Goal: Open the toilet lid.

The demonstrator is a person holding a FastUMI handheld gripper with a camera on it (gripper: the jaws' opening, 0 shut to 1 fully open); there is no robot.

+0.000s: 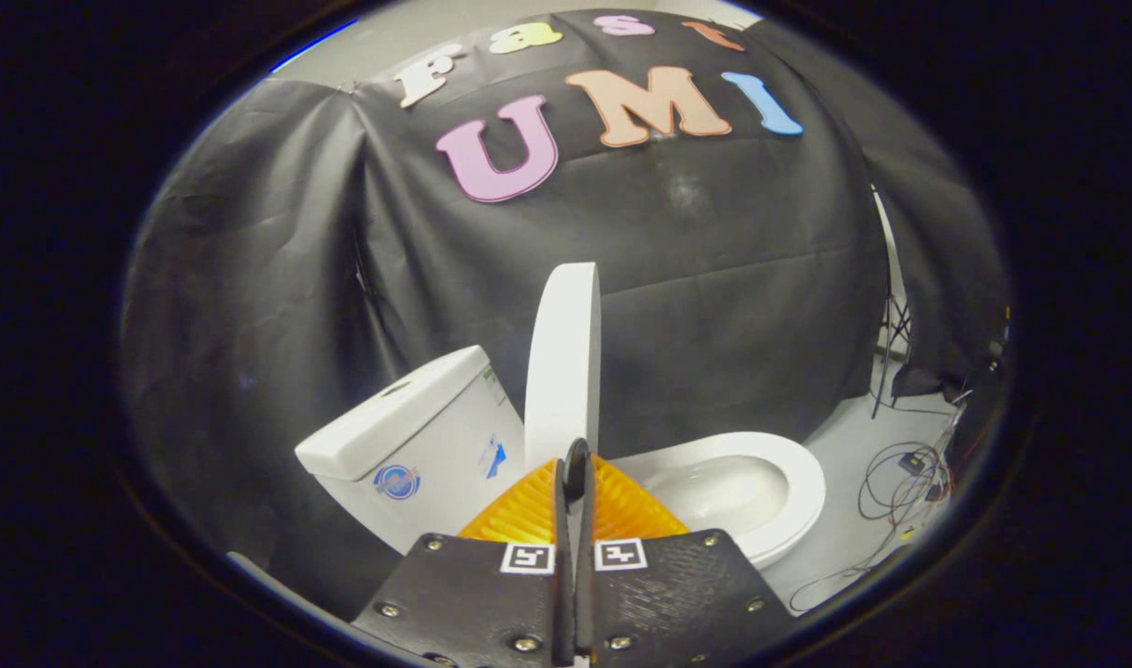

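Observation, gripper view. The toilet lid [563, 357] stands raised, close to upright, seen nearly edge-on, just ahead of the gripper [575, 464]. The lid's lower part drops behind the fingertips, so the hinge end is hidden.

Landmark: the cistern [418, 436]. The lid rises just beside the cistern, on its bowl side, its top well above the cistern's cover. Whether the lid leans on the cistern or stands just clear of it cannot be told from this angle. The seat [789, 482] lies flat on the far side of the lid from the cistern, with the bowl [724, 492] open to view inside its ring.

Gripper: the two fingers are drawn together with only a thin slit between them, nothing pinched. Their tips sit at or just in front of the lid's near edge; contact cannot be confirmed. Judged reason: closed fingers make a single stiff blade for pushing a lid up and back, no grasp needed.

Status, judged: with the bowl exposed and the lid up, the task looks essentially done; what remains is confirming the lid rests stable near the cistern.

Cables [900, 482] trail on the floor [844, 445], beyond the seat and well apart from the cistern.
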